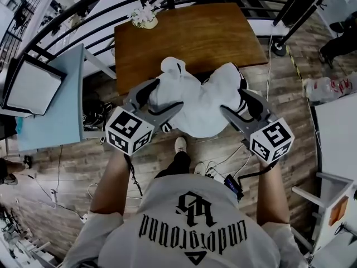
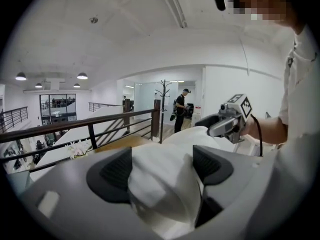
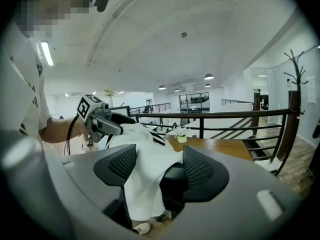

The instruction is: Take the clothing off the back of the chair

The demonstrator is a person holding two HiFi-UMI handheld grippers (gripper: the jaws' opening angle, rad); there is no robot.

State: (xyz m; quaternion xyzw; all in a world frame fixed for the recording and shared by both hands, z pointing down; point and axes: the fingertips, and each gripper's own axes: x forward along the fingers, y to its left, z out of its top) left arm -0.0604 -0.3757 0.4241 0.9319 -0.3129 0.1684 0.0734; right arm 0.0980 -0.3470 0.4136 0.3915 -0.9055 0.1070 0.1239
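Wooden table (image 1: 201, 38) on a plank floor (image 1: 72, 163)
White flowers (image 1: 144, 18) stand at the table's far left corner; white clothing (image 1: 195, 105) drapes a black chair back (image 3: 172, 178) at its near edge; cables (image 1: 220, 162) cross the floor.

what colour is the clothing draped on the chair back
The clothing is white with black stripes; clearest in the right gripper view.

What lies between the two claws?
A white garment draped over the chair back, reaching into both the left claw and right claw; the head view shows it.
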